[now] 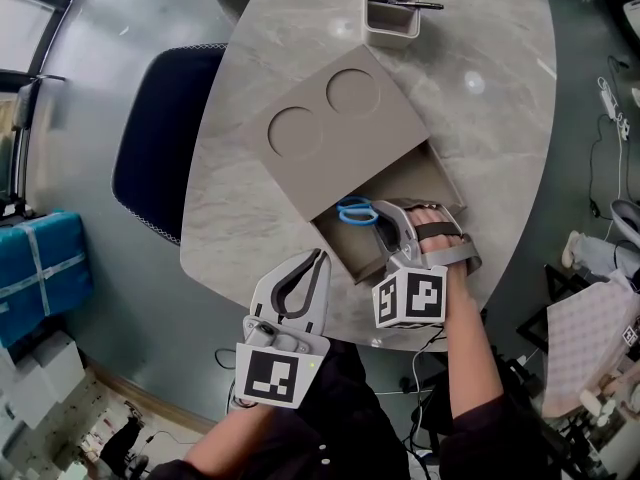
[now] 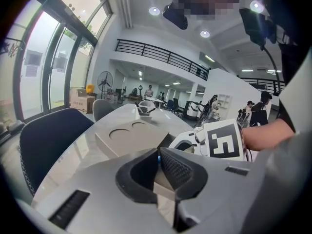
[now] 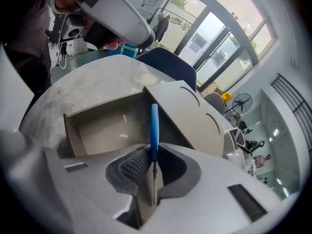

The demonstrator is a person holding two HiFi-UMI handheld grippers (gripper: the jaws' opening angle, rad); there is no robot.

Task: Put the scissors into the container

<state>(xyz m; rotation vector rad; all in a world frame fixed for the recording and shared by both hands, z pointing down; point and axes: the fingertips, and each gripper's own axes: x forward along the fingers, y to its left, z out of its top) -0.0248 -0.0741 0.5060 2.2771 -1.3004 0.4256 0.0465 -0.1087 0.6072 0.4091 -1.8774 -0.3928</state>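
Head view, both claws seen at once: R gripper (image 1: 388, 220) is clamped on the scissors (image 1: 357, 212), blue handles held over the container's (image 1: 330, 133) pulled-out drawer (image 1: 440, 173). L gripper (image 1: 320, 256) is held off the container's near side, tips together, nothing btwn. In R gripper view the scissors are seen edge-on, pinched btwn the pads, w/ the handle above the drawer floor. In L gripper view the container's round recesses (image 2: 122, 133) and a pen cup (image 2: 144, 110) beyond it are caught. Marker cubes (image 1: 410, 298) are printed w/ black-white squares.
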